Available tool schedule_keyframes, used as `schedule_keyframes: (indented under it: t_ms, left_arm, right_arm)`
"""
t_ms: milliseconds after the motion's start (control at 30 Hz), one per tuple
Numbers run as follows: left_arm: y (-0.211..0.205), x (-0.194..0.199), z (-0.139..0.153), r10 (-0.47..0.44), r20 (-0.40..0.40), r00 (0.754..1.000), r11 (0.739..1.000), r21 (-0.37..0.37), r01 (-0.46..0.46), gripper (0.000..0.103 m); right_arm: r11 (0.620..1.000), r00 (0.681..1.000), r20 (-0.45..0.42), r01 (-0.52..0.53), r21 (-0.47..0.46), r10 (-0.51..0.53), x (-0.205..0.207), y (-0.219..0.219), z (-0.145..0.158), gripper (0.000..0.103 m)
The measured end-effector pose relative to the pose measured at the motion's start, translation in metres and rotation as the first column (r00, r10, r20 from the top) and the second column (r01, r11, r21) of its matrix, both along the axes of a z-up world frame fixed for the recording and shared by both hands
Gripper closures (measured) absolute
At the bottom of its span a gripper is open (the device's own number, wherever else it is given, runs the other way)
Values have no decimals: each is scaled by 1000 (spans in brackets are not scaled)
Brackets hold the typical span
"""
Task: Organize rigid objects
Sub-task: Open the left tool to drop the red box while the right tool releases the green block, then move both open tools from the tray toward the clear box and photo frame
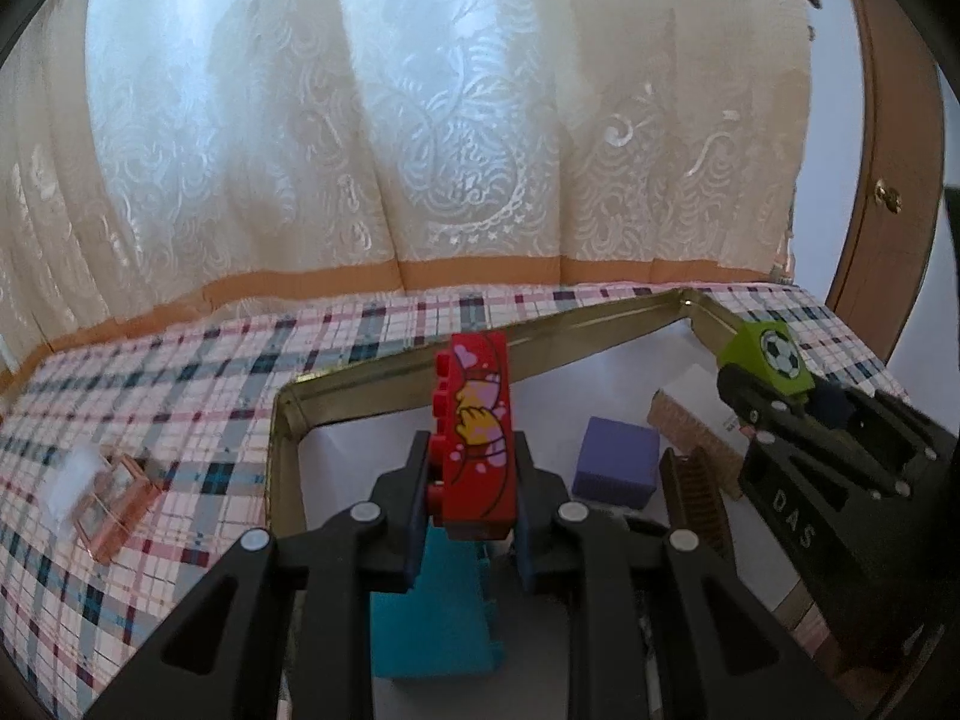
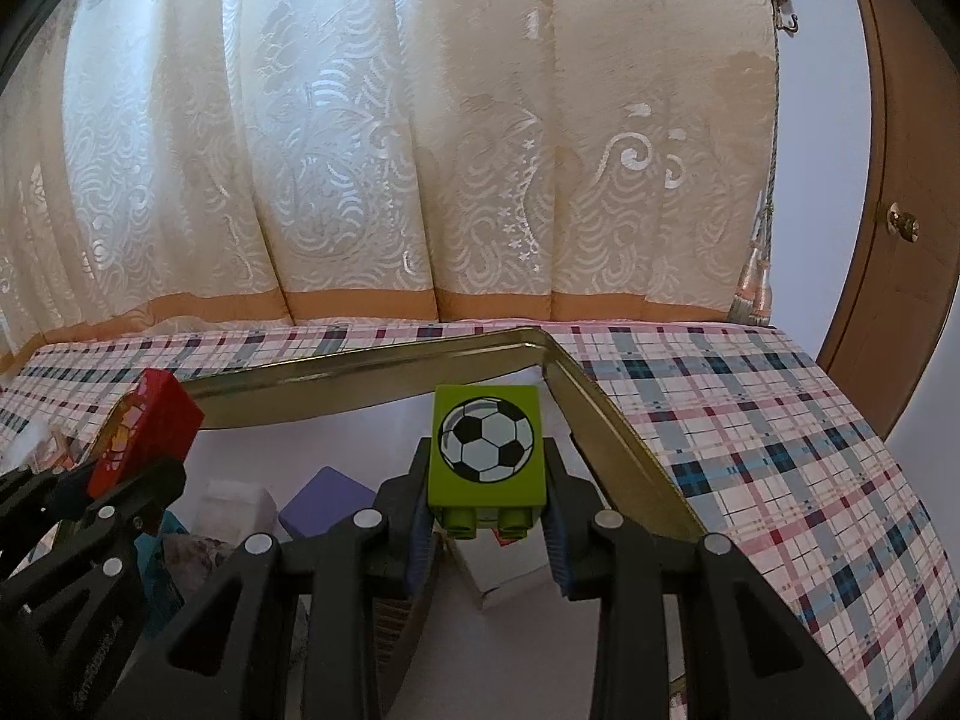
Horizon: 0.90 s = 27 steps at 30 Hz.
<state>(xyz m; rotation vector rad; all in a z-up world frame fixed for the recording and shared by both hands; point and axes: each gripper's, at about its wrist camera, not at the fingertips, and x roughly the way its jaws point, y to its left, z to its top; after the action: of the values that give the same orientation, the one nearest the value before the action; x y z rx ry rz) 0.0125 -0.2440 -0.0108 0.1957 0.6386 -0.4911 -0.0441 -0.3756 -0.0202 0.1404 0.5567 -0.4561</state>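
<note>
Where blurred, pinkish frame (image 1: 114, 498) indistinct.

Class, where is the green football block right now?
The green football block is clamped in the right gripper, held above the gold-rimmed tray near its far right corner.

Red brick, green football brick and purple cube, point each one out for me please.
red brick (image 1: 480, 432), left wrist view, on its printed face.
green football brick (image 2: 486, 441), right wrist view, on the ball print.
purple cube (image 1: 613, 463), left wrist view, on its front face.
</note>
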Motion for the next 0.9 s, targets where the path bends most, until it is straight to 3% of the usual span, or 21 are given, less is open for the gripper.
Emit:
schedule_keyframes:
  t_ms: [233, 367, 400, 433, 500, 600, 667, 800, 900]
  left_arm:
    - [-3, 7, -5, 7, -64, 998, 1000, 30, -6, 82]
    - [-4, 6, -6, 20, -63, 998, 999, 47, -17, 81]
    - [-4, 6, -5, 19, -57, 998, 999, 45, -17, 74]
    - [-4, 4, -4, 20, -45, 999, 999, 45, -18, 57]
    - [0, -2, 3, 30, 8, 1000, 999, 25, -30, 28]
    - [8, -10, 10, 79, 90, 993, 997, -11, -78, 4]
    - [13, -11, 14, 71, 92, 993, 996, -55, -66, 0]
    - [16, -16, 21, 87, 157, 984, 995, -59, -78, 0]
    - [14, -17, 19, 92, 170, 981, 995, -44, -85, 0]
  right_arm:
    - [1000, 1000, -22, -7, -6, 7, 6, 4, -1, 69]
    - [1000, 999, -23, -24, 18, 25, 7, 3, -3, 68]
    - [999, 999, -16, -32, 34, 33, 7, 2, -3, 68]
    - [998, 999, -11, -34, 45, 35, 6, 1, -3, 68]
    - [996, 999, 6, -39, 74, 39, 4, 0, -3, 54]
    - [997, 999, 43, 22, 78, -25, -4, -5, 0, 34]
    - [991, 993, 93, 61, 115, -72, -14, -15, 4, 22]
    - [976, 984, 152, 57, 211, -90, -22, -26, 4, 20]
    - [977, 986, 145, 54, 208, -85, -20, -23, 3, 20]
